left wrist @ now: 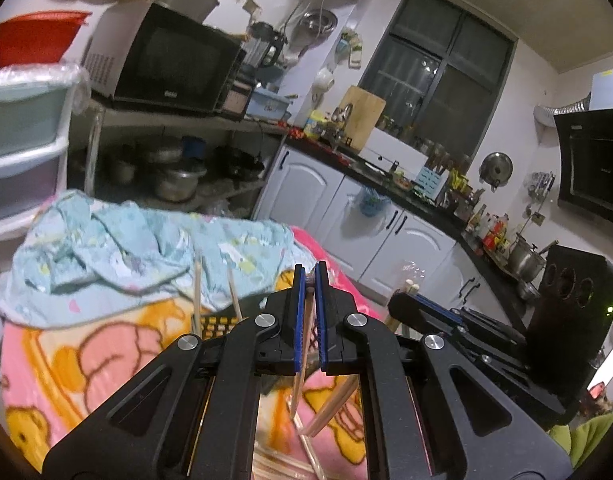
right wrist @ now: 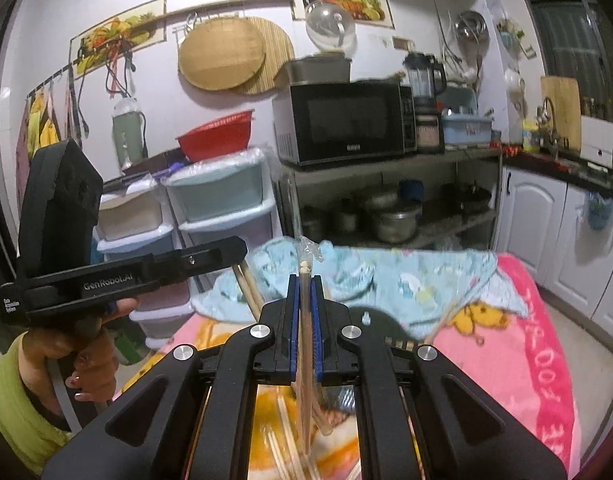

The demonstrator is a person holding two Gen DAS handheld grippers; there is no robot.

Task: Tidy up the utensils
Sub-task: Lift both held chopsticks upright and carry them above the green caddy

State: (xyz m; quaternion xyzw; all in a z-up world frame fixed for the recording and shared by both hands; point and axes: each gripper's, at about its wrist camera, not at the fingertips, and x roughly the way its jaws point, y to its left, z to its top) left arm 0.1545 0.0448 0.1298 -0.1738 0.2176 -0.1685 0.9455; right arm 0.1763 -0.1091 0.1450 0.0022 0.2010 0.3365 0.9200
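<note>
My left gripper (left wrist: 310,276) is shut on wooden chopsticks (left wrist: 304,356) that hang down between its blue pads. My right gripper (right wrist: 305,286) is shut on a pair of chopsticks in a clear plastic wrapper (right wrist: 305,320), held upright; the wrapper top sticks out above the pads. Each gripper shows in the other's view: the right one (left wrist: 446,312) at the right, the left one (right wrist: 118,276) at the left, held by a hand. Loose chopsticks (left wrist: 234,292) stand in a dark slotted holder (left wrist: 216,326) ahead. More wrapped chopsticks (right wrist: 282,440) lie below on the pink blanket (right wrist: 518,360).
A crumpled light-blue cloth (left wrist: 118,256) lies on the blanket beyond the holder. Plastic drawers (right wrist: 218,208), a shelf with a microwave (right wrist: 342,120) and pots stand behind. White cabinets and a dark counter (left wrist: 386,184) run along the right.
</note>
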